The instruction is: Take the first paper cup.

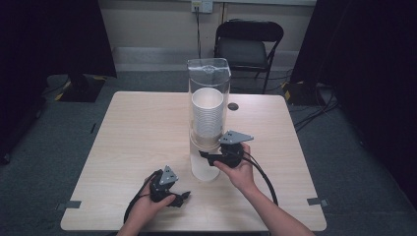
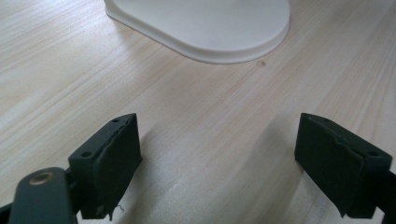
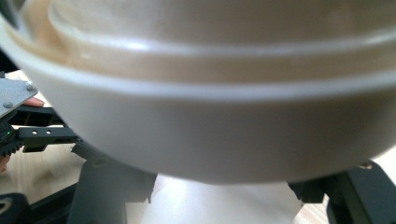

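- Right gripper (image 1: pixel 210 156), held in the person's right hand (image 1: pixel 240 169), sits against the dispenser (image 1: pixel 209 118) at mid-height, its jaws spread to either side of the white collar (image 3: pixel 210 126) below the clear tube; whether they press on it I cannot tell.
- Left gripper (image 1: pixel 181 198), in the left hand (image 1: pixel 150 205), rests low near the table's front edge, jaws spread wide with only bare wood between them, well apart from the dispenser's base (image 2: pixel 205 28).
- Room: grey carpet (image 1: pixel 54 137) all round, dark curtains (image 1: pixel 373 73) at both sides, a pale wall at the back with a socket (image 1: pixel 202 6) and a cord hanging from it.
- Table (image 1: pixel 142 132): light wood grain, squarish, with rounded corners; grey tape marks (image 1: pixel 70 204) lie on the floor by its front corners.
- Folding chair (image 1: pixel 247 44), black, stands behind the table against the wall.
- Dispenser stands upright on the table, a little right of centre: a tall clear tube on a white base.
- Cups (image 1: pixel 208 115), a white stack, sit inside the tube, filling its lower half.
- Small dark round spot (image 1: pixel 233 106) lies on the table just right of the tube, toward the far edge.
- Black cables (image 1: pixel 263 177) trail from each gripper back along the forearms.
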Demonstrator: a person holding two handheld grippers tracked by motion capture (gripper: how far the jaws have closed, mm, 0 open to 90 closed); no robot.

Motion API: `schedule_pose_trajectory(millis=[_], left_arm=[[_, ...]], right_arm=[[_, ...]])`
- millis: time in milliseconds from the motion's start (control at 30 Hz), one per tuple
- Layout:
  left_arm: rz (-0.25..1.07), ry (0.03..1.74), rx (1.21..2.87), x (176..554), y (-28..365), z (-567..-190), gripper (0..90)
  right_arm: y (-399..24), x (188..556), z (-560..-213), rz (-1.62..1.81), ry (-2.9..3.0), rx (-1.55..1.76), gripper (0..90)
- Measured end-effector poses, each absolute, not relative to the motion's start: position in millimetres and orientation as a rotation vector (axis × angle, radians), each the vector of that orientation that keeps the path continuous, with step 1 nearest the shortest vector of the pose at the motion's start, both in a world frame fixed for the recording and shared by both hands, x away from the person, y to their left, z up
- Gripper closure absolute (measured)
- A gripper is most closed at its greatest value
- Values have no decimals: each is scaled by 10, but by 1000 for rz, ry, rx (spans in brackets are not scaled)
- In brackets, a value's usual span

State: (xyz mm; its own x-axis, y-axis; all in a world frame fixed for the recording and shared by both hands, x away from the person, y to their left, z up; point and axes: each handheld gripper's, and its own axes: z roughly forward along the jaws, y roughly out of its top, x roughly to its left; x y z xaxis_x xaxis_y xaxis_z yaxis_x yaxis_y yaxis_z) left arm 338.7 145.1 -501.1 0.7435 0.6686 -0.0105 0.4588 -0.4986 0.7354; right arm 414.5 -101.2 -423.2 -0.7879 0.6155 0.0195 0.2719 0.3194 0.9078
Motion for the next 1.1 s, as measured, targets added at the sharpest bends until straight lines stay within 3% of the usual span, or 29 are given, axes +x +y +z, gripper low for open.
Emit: schedule_pose_trajectory(millis=[567, 700, 1100], left_arm=[[358, 843, 2186, 3386, 1450, -5011, 139], [356, 838, 2191, 3386, 1455, -5010, 139], [358, 831, 2206, 3393, 1460, -5002, 136]], right_arm=[[-1010, 4131, -4378, 1502, 2215, 774, 389], [-1119, 4107, -4943, 1288, 2348, 884, 387], [-1433, 4054, -4913, 1233, 2416, 903, 380]])
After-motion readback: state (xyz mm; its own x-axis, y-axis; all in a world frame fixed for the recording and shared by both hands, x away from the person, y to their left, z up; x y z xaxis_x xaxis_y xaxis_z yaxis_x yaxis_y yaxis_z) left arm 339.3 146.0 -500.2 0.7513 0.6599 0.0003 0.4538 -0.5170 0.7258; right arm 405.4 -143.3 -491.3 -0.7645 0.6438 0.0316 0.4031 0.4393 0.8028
